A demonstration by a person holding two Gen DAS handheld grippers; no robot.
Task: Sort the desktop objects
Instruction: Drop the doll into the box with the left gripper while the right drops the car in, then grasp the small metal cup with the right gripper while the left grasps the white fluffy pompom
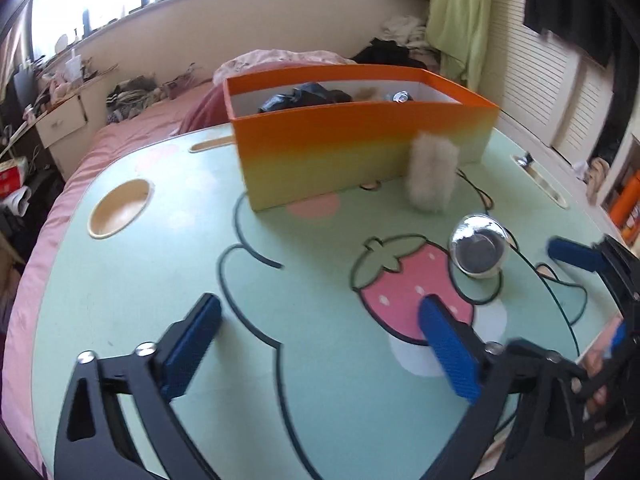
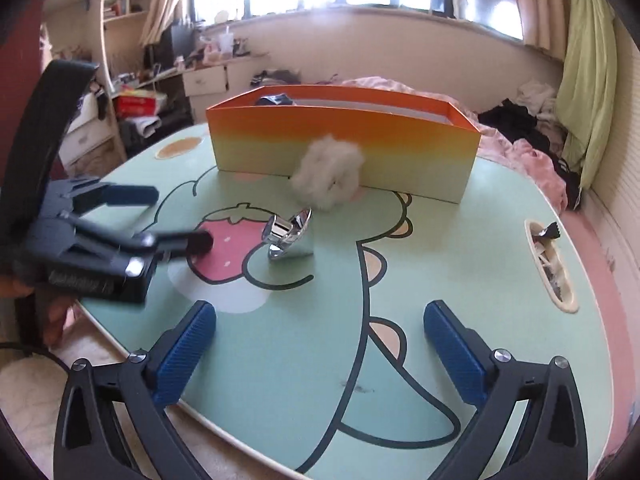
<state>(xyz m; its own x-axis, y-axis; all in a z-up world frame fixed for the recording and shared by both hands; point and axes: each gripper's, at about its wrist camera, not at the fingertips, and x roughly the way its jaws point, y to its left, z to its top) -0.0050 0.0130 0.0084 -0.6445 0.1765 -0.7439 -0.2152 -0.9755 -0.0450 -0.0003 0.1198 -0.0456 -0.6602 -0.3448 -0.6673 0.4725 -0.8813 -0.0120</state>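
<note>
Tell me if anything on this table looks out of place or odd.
Two things lie loose outside the orange box: a fluffy white ball leaning against its front wall, and a shiny chrome piece standing tilted on the table by the strawberry print. Nothing looks spilled or broken. Both grippers, left and right, are open and empty.

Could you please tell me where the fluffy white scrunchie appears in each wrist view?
Left wrist: the fluffy scrunchie stands right of centre, against the orange box front wall.
Right wrist: the scrunchie sits at centre, against that box front.
Shared landmark: the shiny metal object just in front of it.
</note>
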